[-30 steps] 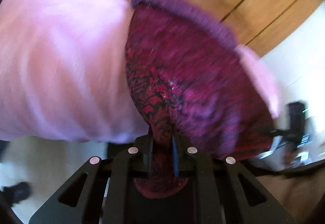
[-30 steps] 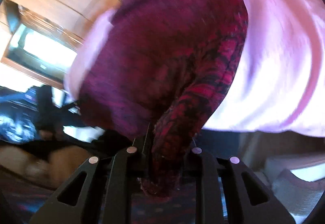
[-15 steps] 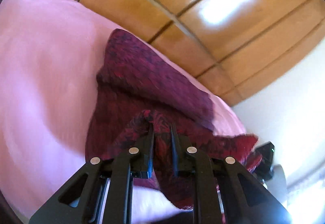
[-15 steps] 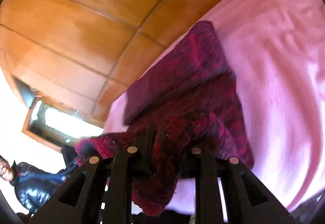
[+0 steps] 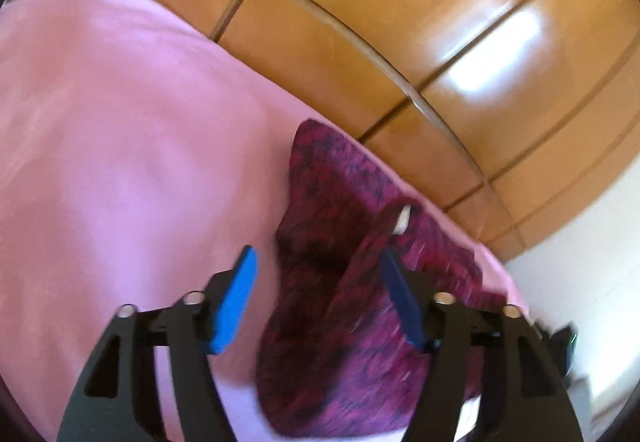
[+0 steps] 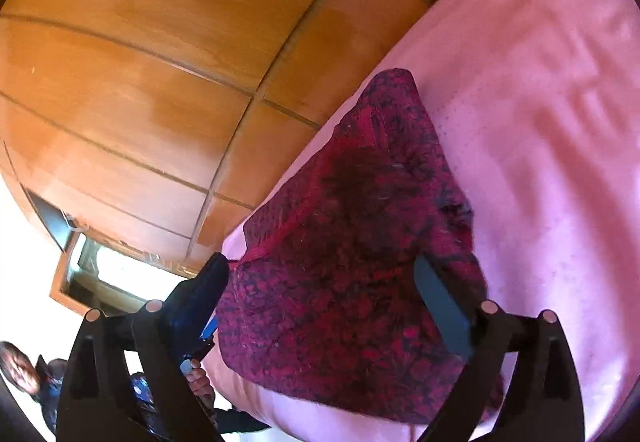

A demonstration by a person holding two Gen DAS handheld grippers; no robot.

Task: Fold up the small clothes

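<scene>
A mottled crimson knit garment (image 5: 344, 306) lies folded on the pink bed (image 5: 120, 161), near its edge by the wooden wardrobe (image 5: 400, 21). Both left tongs (image 5: 316, 294) and right tongs (image 6: 320, 302) gape apart, holding nothing; bare sheet stretches beyond the garment.

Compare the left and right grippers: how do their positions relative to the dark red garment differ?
The left gripper sits at the dark red knitted garment's edge, one finger over pink bedsheet; the right gripper straddles the garment centrally. Both are open, gripping nothing.
</scene>
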